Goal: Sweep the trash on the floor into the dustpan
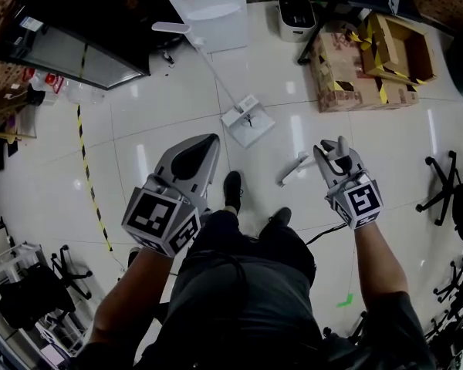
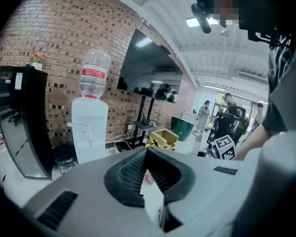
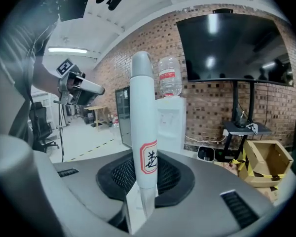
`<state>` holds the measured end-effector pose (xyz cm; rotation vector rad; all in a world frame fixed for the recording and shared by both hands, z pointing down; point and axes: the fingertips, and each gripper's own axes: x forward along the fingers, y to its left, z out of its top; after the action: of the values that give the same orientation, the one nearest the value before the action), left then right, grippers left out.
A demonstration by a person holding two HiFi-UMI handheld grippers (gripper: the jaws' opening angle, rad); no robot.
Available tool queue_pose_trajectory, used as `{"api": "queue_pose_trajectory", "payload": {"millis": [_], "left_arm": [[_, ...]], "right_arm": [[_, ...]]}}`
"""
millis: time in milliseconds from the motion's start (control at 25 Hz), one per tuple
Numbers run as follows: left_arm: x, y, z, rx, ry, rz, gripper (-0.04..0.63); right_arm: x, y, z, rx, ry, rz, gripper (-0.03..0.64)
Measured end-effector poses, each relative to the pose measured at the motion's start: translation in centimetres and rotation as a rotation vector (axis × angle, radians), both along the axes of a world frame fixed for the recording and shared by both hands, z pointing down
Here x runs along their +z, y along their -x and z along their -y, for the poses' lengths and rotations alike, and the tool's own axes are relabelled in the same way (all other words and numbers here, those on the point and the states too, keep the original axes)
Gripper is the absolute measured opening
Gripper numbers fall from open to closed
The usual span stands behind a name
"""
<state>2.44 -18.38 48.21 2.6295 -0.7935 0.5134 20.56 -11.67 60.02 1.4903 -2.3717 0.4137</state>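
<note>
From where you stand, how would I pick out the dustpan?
Find the tall white water dispenser. On the tiled floor in front of it lies the dustpan, a flat white tray. Unlike the cardboard boxes nearby, it has a long thin handle.

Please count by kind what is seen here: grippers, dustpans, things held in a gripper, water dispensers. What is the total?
grippers: 2, the left gripper and the right gripper
dustpan: 1
held thing, a white handle in the right gripper: 1
water dispenser: 1
Total: 5

White dustpan (image 1: pixel 247 124) lies on floor (image 1: pixel 154 114); right tongs (image 3: pixel 143 184) clamp white labelled handle (image 3: pixel 142 127).
</note>
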Motion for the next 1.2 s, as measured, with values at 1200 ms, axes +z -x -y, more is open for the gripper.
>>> {"api": "queue_pose_trajectory", "payload": {"millis": [1200], "left_arm": [[0.9,-1.7,2.3,0.049,0.050,-0.026,0.014]], "right_arm": [[-2.5,-6.1,-0.3,-0.098,0.053,-0.214,0.084]]}}
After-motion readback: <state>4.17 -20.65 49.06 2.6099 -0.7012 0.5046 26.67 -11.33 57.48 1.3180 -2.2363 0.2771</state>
